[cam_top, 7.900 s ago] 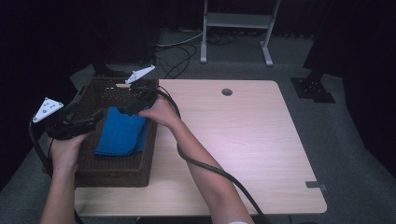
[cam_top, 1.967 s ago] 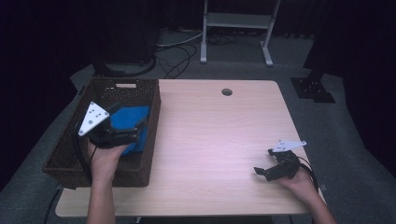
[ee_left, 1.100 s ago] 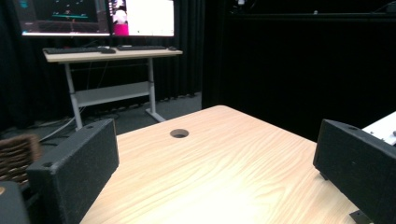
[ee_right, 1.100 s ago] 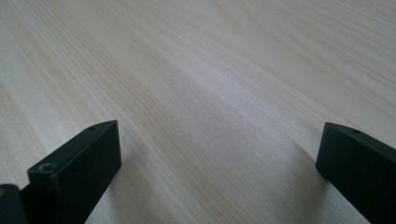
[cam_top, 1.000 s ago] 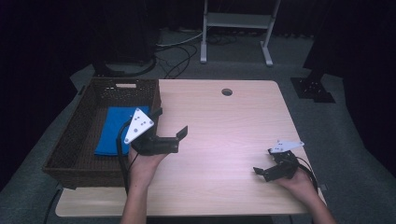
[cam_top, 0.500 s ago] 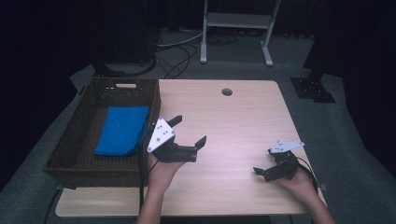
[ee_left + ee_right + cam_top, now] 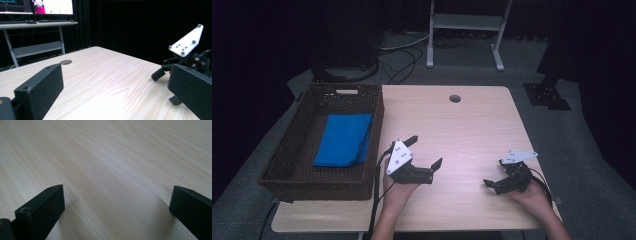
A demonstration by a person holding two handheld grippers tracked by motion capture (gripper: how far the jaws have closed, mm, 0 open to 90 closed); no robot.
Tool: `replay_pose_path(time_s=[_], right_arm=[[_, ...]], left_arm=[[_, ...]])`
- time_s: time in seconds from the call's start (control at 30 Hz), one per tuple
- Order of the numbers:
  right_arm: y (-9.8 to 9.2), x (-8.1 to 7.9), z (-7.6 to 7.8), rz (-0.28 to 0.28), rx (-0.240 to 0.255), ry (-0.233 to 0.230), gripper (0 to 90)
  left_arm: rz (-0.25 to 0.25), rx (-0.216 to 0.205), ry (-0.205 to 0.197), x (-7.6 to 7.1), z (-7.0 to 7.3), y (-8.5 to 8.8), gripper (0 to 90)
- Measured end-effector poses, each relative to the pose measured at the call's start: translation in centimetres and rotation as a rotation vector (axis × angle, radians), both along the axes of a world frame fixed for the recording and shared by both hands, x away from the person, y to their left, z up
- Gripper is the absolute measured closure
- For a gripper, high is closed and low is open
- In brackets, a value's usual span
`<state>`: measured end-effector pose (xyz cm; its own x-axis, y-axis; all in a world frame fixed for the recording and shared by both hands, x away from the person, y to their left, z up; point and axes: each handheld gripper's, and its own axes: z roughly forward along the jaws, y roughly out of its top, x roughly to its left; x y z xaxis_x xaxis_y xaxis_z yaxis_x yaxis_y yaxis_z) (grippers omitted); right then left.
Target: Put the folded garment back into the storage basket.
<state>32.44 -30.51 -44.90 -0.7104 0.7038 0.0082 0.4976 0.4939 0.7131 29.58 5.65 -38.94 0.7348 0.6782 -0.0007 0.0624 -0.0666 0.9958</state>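
1. The right gripper (image 7: 496, 181) is held low over the table (image 7: 462, 130) at about 5 o'clock, near the front edge. Its jaws are spread wide and nothing is held between them; in the right gripper view bare wood is seen in the gap.
2. The left gripper (image 7: 424, 152) is held above the table at about 7 o'clock, just beside the basket (image 7: 287, 160). Its jaws are also wide and empty.
3. The blue cloth (image 7: 343, 138) is lying folded and flat inside the basket, at about 9 o'clock, apart from both grippers.
4. The step is judged to be the parking of both tools, since the cloth is placed already. It is done well if each gripper is lowered slowly and kept level, so that the jaws are not knocked on the wood.
5. The two grippers should be kept well apart, and the cables should be kept away from the basket rim.
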Motion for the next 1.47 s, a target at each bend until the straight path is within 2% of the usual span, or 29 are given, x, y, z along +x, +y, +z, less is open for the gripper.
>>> replay_pose_path(time_s=[0.33, 0.7, 0.87, 1.0, 1.47], right_arm=[[0.0, 0.0, 0.0, 0.000, 0.000, -0.001, 0.0], [0.0, 0.0, 0.0, 0.000, 0.000, -0.001, 0.0], [0.0, 0.0, 0.0, 0.000, 0.000, -0.001, 0.0], [0.0, 0.0, 0.0, 0.000, 0.000, -0.001, 0.0], [0.0, 0.0, 0.0, -0.002, -0.001, -0.001, 0.0]], left_arm=[[-0.016, -0.007, 0.020, -0.4, -2.7, -0.2, 0.0], [-0.025, 0.001, 0.051, -0.8, -4.6, -0.2, 0.0], [-0.026, -0.008, 0.054, -0.9, -5.2, -0.1, 0.0], [-0.025, -0.021, 0.049, -1.1, -5.4, 0.1, 0.0], [-0.022, -0.009, 0.038, -1.2, -5.4, 0.1, 0.0]])
